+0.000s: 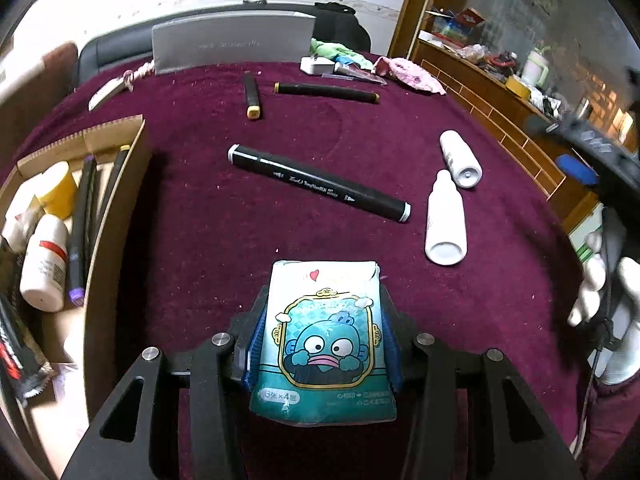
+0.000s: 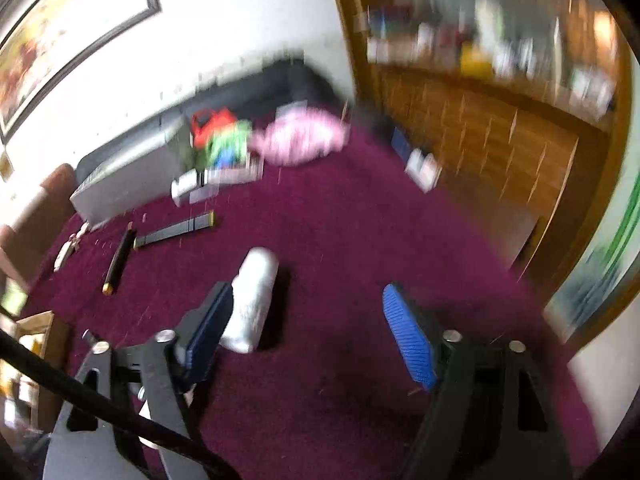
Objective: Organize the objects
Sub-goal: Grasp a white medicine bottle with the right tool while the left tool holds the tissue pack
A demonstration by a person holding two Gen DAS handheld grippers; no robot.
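**Tissue Pack Clamped, Right Jaws Spread**

The left gripper pinches a tissue pack between its blue pads, held above the maroon tablecloth. The right gripper stands spread with nothing between its pads; a white bottle lies just beside its left finger. To the left, a cardboard box holds bottles and markers. Farther out lie a black marker, two white bottles, then two more markers.
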